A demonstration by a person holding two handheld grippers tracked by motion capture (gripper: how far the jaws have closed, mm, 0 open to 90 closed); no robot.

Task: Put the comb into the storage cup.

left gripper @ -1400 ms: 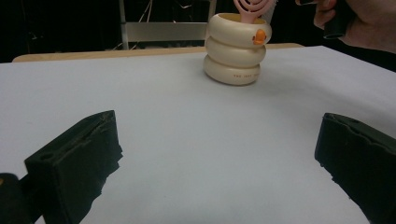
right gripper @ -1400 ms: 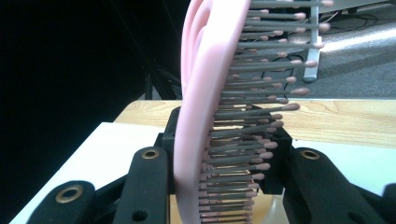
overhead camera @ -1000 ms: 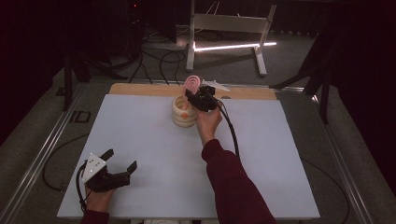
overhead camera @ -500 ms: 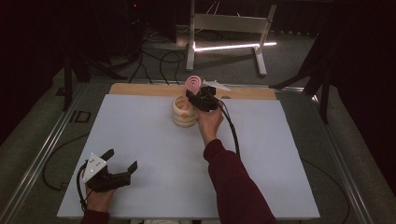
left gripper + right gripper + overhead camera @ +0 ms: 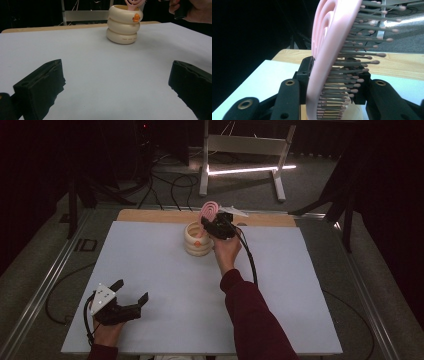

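Between the jaws of my right gripper stands the pink hairbrush, with its handle down inside the cream ring-shaped cup. The cup sits on the white tabletop, right under this gripper. In the right gripper view the brush is very close: one black jaw is against its smooth back and the other is on the side of the bristles.

What has just changed is small. The jaws have just been opening a little, and the brush is between them. My hand has not moved away from the cup. I think this means I am starting to let go, so the brush can stay in the cup by itself. The pads look so close that I cannot tell if they press on it or not.

My left gripper rests far off, near the edge of the tabletop close to me. Its jaws stand wide apart with nothing in them. From there the cup is straight ahead, well apart.
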